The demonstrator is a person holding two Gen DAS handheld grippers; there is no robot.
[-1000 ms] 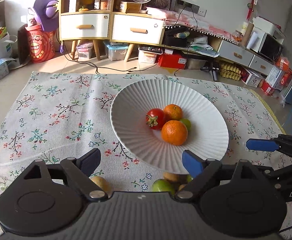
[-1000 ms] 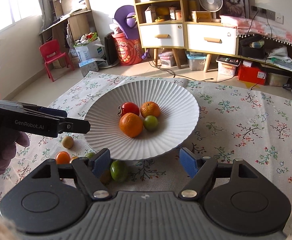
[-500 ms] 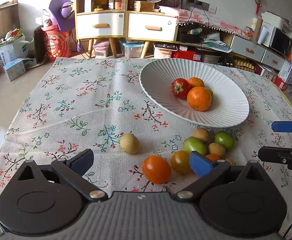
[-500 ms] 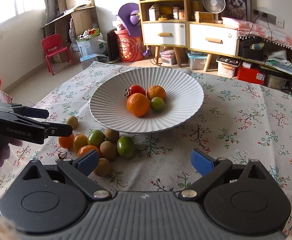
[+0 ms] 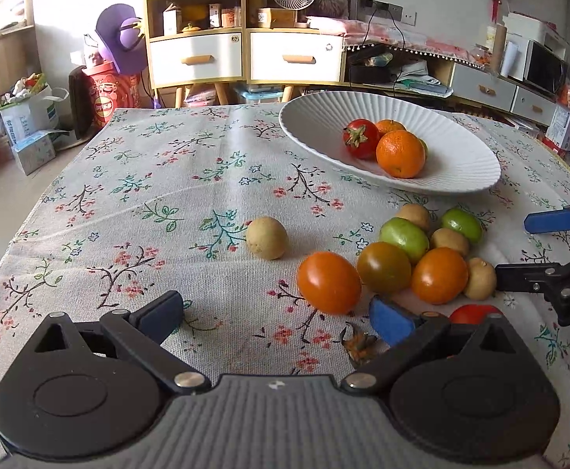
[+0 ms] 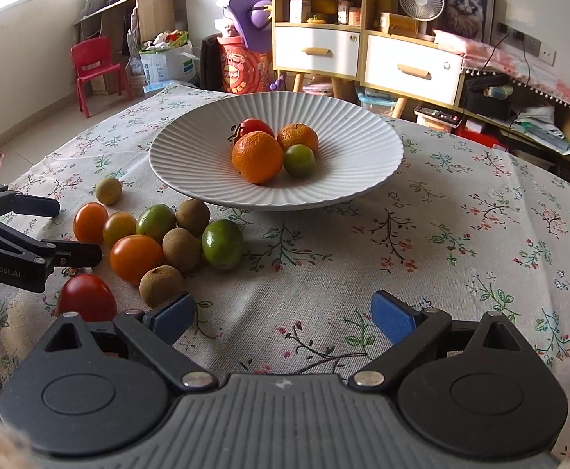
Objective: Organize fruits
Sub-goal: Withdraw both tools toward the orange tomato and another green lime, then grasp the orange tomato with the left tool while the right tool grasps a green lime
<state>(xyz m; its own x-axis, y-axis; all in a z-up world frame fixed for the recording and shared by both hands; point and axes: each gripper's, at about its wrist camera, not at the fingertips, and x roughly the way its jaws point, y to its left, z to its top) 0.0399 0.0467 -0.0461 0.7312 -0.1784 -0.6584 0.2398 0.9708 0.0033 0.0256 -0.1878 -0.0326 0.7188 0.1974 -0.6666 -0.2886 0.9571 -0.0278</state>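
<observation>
A white ribbed plate [image 5: 460, 164] [image 6: 355, 179] holds a red tomato [image 5: 360, 137], two oranges [image 5: 400, 153] and a green fruit [image 6: 299, 160]. Several loose fruits lie on the floral cloth in front of it: an orange tomato [image 5: 328, 282], a lone brown fruit [image 5: 266, 237], green ones [image 6: 222, 244] and a red tomato [image 6: 85, 297]. My left gripper [image 5: 277, 312] is open and empty, low over the cloth just short of the orange tomato. My right gripper [image 6: 283, 316] is open and empty, right of the pile.
The floral cloth [image 5: 128, 203] covers the table. Its left edge drops to the floor. Shelves with drawers [image 5: 245, 54], boxes and a red chair [image 6: 89, 66] stand behind. A dried calyx [image 5: 359, 342] lies by my left gripper's right finger.
Both grippers have pulled back from the plate and dropped lower toward the cloth. The loose fruit pile has come into full view in front of them. Both stay open.
</observation>
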